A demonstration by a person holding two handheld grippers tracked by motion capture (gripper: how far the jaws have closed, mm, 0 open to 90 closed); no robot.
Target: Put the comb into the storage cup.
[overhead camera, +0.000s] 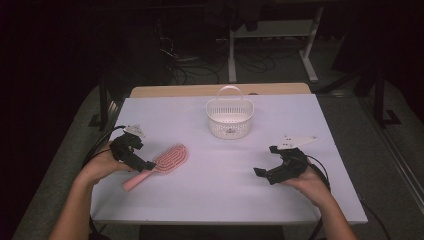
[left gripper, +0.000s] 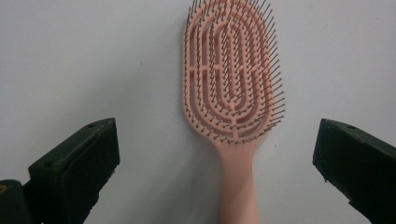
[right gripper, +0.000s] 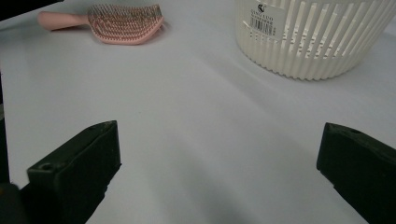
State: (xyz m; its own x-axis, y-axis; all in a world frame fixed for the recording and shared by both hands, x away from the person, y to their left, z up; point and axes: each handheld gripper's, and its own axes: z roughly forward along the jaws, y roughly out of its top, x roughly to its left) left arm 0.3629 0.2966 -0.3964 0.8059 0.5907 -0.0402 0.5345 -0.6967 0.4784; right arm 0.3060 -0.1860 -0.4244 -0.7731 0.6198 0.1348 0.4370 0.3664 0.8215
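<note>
A pink hairbrush (overhead camera: 161, 163) lies bristles up on the white table (overhead camera: 220, 200), handle toward the near left. My left gripper (overhead camera: 139, 159) hovers open over the handle; in the left gripper view the hairbrush (left gripper: 232, 93) runs up between the wide-apart jaws, which do not touch it. A white slatted basket (overhead camera: 230, 116) with a hoop handle stands at the far middle. At the right my right gripper (overhead camera: 265, 161) stands open with nothing between its jaws. The right gripper view shows the basket (right gripper: 317, 37) at upper right and the hairbrush (right gripper: 119, 19) at upper left.
The table (right gripper: 187, 116) has bare room between the two grippers and along the front edge. A wooden strip (overhead camera: 220, 90) borders its far edge. Behind it are dark floor, cables and the white legs of another desk (overhead camera: 272, 45).
</note>
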